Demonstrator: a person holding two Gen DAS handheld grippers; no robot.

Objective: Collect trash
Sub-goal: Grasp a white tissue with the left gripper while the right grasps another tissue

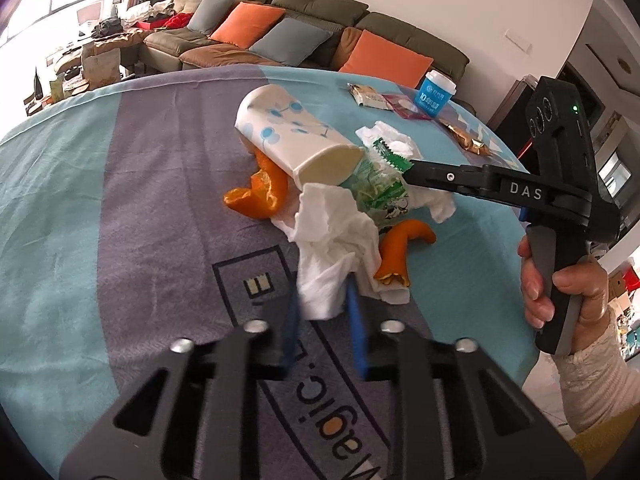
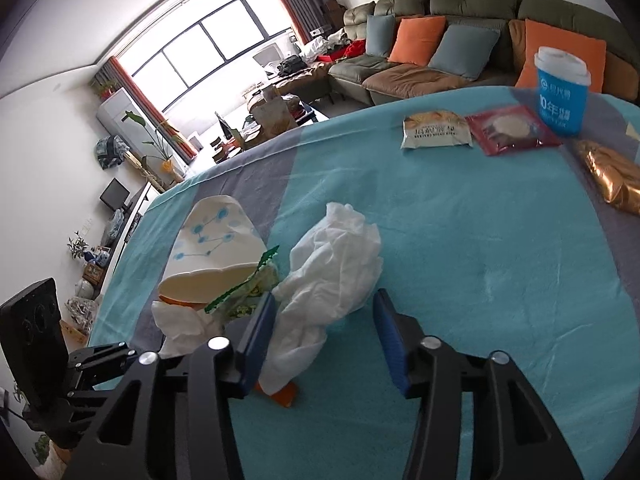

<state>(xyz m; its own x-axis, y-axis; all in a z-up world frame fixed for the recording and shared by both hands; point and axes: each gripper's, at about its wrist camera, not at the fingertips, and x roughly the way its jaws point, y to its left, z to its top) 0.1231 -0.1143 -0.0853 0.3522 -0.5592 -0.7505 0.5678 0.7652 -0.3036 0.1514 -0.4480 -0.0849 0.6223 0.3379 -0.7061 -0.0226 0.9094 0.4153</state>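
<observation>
White crumpled tissue [image 1: 328,248] sits pinched in my left gripper [image 1: 322,320]; my right gripper [image 2: 324,340], half-open, straddles another tissue [image 2: 332,264]. Cup [image 1: 292,132], peels [image 1: 256,196] at ten o'clock remain.

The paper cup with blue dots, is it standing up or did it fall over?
Fallen over. The paper cup lies on its side on the tablecloth, its squashed open mouth facing sideways toward the tissues.

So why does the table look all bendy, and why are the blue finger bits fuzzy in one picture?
Left wrist view: the fisheye lens curves the table edge, and the left gripper's blue pads are blurred, close to the camera beside the white tissue. Right wrist view: the window is washed out white, and the right gripper's pads look sharper.
</observation>
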